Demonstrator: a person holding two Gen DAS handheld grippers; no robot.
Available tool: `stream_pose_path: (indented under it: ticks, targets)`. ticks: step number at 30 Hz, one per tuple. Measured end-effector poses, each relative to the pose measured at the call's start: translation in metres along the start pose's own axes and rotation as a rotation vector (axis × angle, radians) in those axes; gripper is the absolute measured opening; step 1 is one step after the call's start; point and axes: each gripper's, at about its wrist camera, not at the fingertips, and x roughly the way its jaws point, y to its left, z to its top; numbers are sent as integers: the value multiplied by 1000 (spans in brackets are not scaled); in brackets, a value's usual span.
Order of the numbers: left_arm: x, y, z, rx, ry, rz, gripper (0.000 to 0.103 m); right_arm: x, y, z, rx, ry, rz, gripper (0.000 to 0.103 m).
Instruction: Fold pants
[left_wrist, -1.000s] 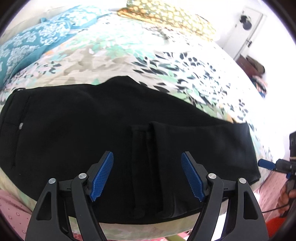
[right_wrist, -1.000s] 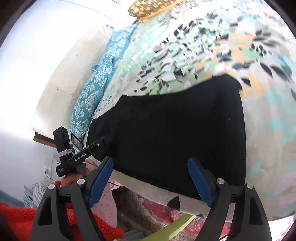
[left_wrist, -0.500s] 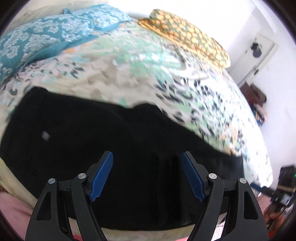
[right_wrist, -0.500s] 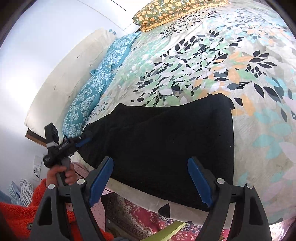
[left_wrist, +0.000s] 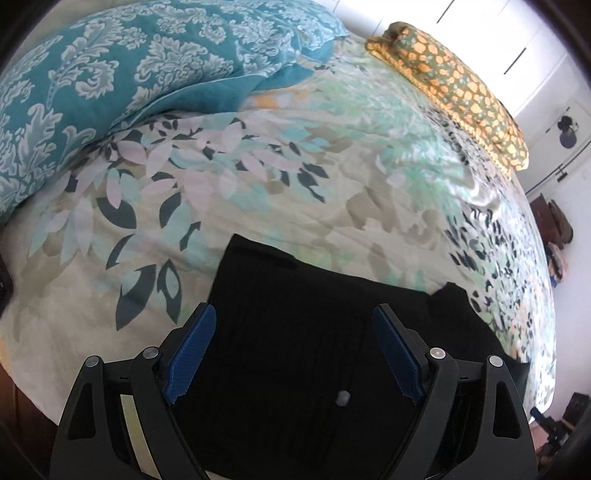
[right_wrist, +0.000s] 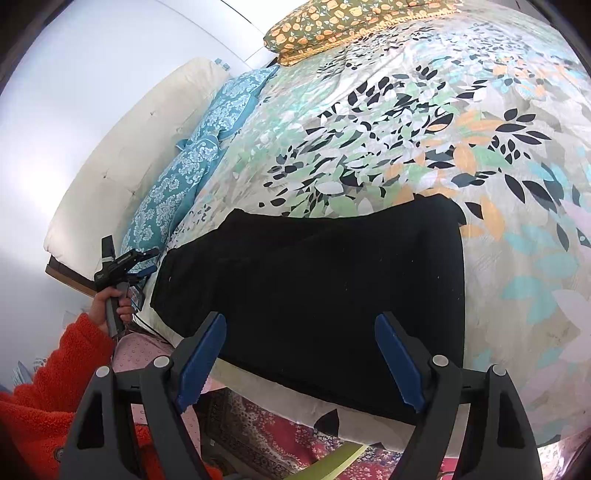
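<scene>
Black pants (right_wrist: 317, 288) lie flat on the floral bedspread near the bed's front edge. In the left wrist view the waist end (left_wrist: 295, 350) with a small button fills the space between my fingers. My left gripper (left_wrist: 293, 354) is open and hovers over the waist end; it also shows in the right wrist view (right_wrist: 147, 262) by the pants' left edge. My right gripper (right_wrist: 301, 358) is open above the front edge of the pants, holding nothing.
Teal patterned pillows (left_wrist: 110, 74) lie at the head of the bed by a cream headboard (right_wrist: 122, 162). An orange-flowered pillow (left_wrist: 454, 92) lies at the far side. A red patterned rug (right_wrist: 280, 435) covers the floor below the bed edge.
My left gripper has swung left along the pants from the leg area to the waist end. My right gripper has pulled back slightly. Both stay open.
</scene>
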Motion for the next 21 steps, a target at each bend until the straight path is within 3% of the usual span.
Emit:
stream_pose_path:
  ticks: [3, 4, 5, 8, 14, 18, 21]
  targets:
    - [31, 17, -2, -47, 70, 28, 91, 5, 3, 0, 4, 15, -10, 83]
    - [42, 22, -7, -68, 94, 22, 101, 7, 6, 0, 1, 17, -13, 83]
    - [49, 28, -12, -92, 99, -2, 103, 8, 9, 0, -5, 17, -14, 83]
    - [47, 32, -24, -62, 22, -49, 103, 13, 17, 0, -34, 26, -19, 83]
    - [50, 34, -19, -67, 61, -72, 103, 26, 25, -3, -56, 67, -21, 83]
    - [47, 43, -15, -140, 72, -98, 103, 24, 27, -6, -65, 60, -13, 83]
    - [47, 40, -16, -125, 82, -89, 103, 20, 24, -7, -54, 43, -11, 83]
